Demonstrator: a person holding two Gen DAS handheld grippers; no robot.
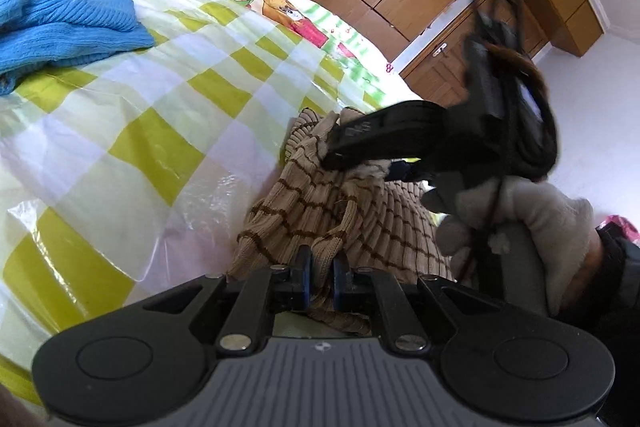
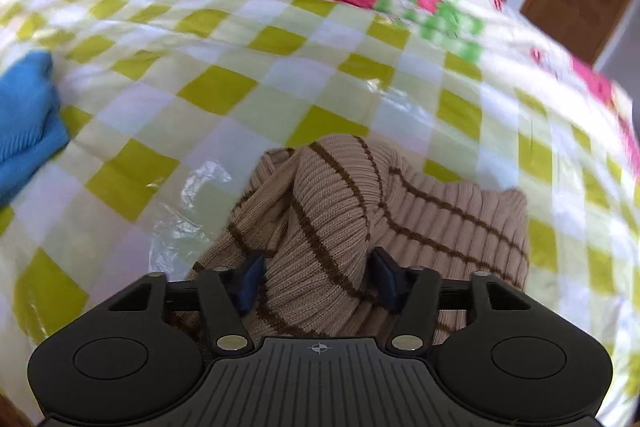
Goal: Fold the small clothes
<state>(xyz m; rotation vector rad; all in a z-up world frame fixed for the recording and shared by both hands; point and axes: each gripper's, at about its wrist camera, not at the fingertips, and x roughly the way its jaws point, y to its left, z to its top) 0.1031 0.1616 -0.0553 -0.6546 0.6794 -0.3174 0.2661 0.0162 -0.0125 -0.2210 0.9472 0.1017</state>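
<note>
**Striped knit pinned by one gripper, straddled by the other**

The beige striped knit [image 2: 340, 211] is bunched on the checked bedspread [image 2: 224, 87], well apart from the blue garment [image 1: 64, 15]. A fold is clamped by the left gripper [image 1: 321, 277]. The right gripper [image 2: 316, 279] is spread wide around a ridge of knit, pads clear.

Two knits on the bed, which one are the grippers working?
The tan brown-striped sweater, bunched at the bed's near edge: left gripper pinches it, right gripper straddles it. The blue knit lies apart, untouched.
</note>
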